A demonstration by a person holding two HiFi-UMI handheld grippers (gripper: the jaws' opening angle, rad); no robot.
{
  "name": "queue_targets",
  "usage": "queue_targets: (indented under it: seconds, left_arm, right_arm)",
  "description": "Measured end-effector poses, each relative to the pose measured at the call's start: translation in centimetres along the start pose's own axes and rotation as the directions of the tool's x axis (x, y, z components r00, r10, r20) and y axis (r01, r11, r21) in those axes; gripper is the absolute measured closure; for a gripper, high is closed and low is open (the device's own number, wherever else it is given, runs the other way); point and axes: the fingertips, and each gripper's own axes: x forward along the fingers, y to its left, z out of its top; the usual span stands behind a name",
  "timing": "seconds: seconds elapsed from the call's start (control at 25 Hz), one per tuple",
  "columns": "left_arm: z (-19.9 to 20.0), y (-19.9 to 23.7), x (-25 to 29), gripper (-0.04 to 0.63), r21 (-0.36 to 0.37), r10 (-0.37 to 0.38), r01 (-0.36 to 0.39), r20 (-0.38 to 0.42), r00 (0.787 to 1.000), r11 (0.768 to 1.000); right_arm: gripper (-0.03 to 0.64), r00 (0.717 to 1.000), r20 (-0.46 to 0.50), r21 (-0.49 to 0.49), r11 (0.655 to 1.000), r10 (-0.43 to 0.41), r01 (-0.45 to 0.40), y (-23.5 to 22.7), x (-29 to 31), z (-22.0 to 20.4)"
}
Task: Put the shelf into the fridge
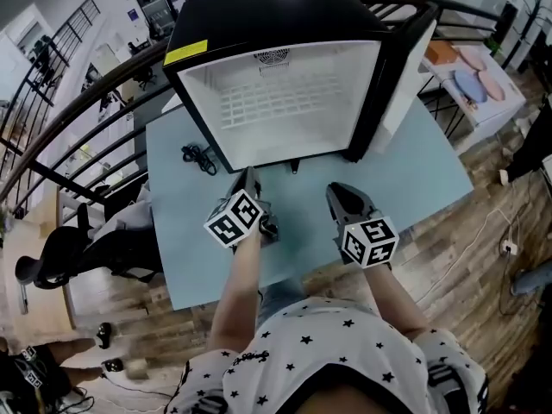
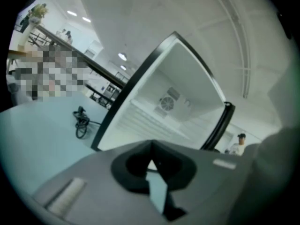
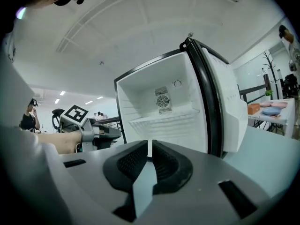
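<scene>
One pale blue table (image 1: pixel 194 257) bears the open black mini fridge (image 1: pixel 259 15) with its white interior. We see the white wire shelf (image 1: pixel 278 103) inside it, mid-height. Left gripper (image 2: pixel 151 147) jaws are pressed together, empty. Right gripper (image 3: pixel 150 145) jaws are at a thin slit, empty.

Found a coiled black cable (image 1: pixel 198 157) on the pale blue table (image 1: pixel 185 240). Noted a white side table (image 1: pixel 511 102) at far right, bearing plates (image 1: pixel 483 76) and an orange box (image 1: pixel 442 53). Observed a dark railing (image 1: pixel 86 109) and a black chair (image 1: pixel 52 255) at left, over wood floor (image 1: pixel 470 261).
</scene>
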Motion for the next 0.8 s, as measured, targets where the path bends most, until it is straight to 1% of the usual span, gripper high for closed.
queue_targets:
  seconds: [0.16, 0.28, 0.36, 0.44, 0.6, 0.8]
  left_arm:
    - [-1.7, -1.5, -3.1, 0.591, 0.105, 0.007, -0.006, -0.015, 1.0, 0.994]
    - [-3.2, -2.9, -5.1, 0.591, 0.185, 0.005, 0.003, -0.04, 0.999, 0.983]
    - [-4.4, -3.9, -6.5, 0.591, 0.224, -0.001, 0.014, -0.061, 0.998, 0.974]
    - [-5.6, -4.8, -7.9, 0.591, 0.238, -0.014, 0.033, -0.082, 0.997, 0.971]
    - [-7.5, -6.5, -10.4, 0.591, 0.213, -0.07, 0.093, -0.111, 0.991, 0.973]
    - [-9.2, -7.5, -13.2, 0.591, 0.219, -0.1, 0.131, -0.148, 0.984, 0.967]
  right_arm:
    - [0.578, 0.999, 0.009, 0.014, 0.999, 0.039, -0.039, 1.6, -1.7, -0.3]
    - [0.578, 0.998, 0.016, 0.023, 0.997, 0.067, -0.067, 2.8, -3.1, -0.3]
    - [0.578, 0.996, 0.018, 0.027, 0.996, 0.084, -0.084, 3.5, -4.1, -0.3]
    - [0.578, 0.995, 0.02, 0.031, 0.995, 0.098, -0.099, 4.2, -5.1, -0.4]
    - [0.578, 0.992, 0.031, 0.039, 0.992, 0.121, -0.122, 5.6, -6.8, -0.5]
    - [0.578, 0.99, 0.022, 0.028, 0.99, 0.139, -0.139, 7.3, -8.4, -1.1]
